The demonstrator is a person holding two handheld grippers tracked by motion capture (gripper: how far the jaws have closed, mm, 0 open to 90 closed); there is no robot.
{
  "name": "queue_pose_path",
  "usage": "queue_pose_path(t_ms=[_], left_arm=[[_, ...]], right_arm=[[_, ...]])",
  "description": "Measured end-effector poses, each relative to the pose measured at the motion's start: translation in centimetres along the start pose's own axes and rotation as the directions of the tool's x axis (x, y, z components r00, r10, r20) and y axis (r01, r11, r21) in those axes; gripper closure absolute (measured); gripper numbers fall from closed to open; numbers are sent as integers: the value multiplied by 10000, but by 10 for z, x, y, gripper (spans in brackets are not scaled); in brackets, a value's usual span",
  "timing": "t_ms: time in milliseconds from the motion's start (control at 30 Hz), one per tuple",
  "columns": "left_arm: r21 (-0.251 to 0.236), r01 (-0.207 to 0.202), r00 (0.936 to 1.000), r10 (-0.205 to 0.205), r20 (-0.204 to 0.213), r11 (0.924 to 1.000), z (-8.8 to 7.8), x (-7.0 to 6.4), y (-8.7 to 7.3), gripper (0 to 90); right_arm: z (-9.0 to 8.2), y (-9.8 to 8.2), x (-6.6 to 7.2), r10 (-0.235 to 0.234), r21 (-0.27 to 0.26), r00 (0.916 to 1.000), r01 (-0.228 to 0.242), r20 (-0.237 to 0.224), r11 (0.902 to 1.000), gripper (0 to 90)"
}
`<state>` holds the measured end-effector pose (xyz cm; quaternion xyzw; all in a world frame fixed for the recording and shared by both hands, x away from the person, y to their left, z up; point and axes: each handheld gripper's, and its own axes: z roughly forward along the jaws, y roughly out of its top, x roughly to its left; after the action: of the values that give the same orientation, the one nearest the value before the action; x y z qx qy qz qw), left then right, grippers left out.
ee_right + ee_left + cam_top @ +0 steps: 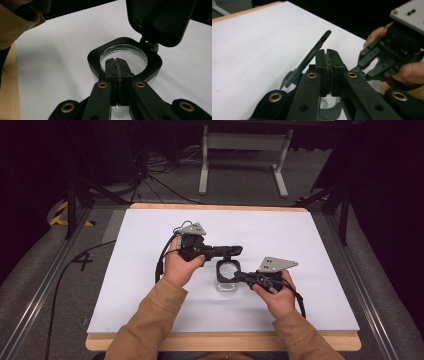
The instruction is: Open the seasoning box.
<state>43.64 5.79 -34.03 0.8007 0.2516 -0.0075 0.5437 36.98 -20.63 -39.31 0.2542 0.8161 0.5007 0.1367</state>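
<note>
R gripper (118, 61) is closed on the near rim of the clear jar (123, 53), mid-table on the white mat (150, 285). Beyond it, L gripper (327, 53) is closed w/ nothing visibly pinched, jaws just beside the hinged black lid (160, 20) (raised, attached at the back). Jar looks open; I'd say lid handling is what's left.

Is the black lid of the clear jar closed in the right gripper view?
No, the hinged lid stands up and open behind the black collar of the jar, so the round mouth is uncovered.

Clear jar (123, 56), black hinged lid (160, 20)
</note>
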Motion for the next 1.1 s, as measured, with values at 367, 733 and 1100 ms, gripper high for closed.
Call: queue_pose_path(t_ms=[367,733,1100], left_arm=[[-373,201,9970,-229,-746,9991,7,13,3,864],[-673,57,9914,-144,-1297,9977,13,22,3,895],[-693,-5,9929,-77,-1185,9976,13,21,3,885]], right_arm=[[-1,-6,2,-134,-394,9998,140,137,9991,900],[-2,-8,5,-82,-513,9997,95,250,9986,900],[-1,-9,6,-136,-580,9995,152,276,9982,900]])
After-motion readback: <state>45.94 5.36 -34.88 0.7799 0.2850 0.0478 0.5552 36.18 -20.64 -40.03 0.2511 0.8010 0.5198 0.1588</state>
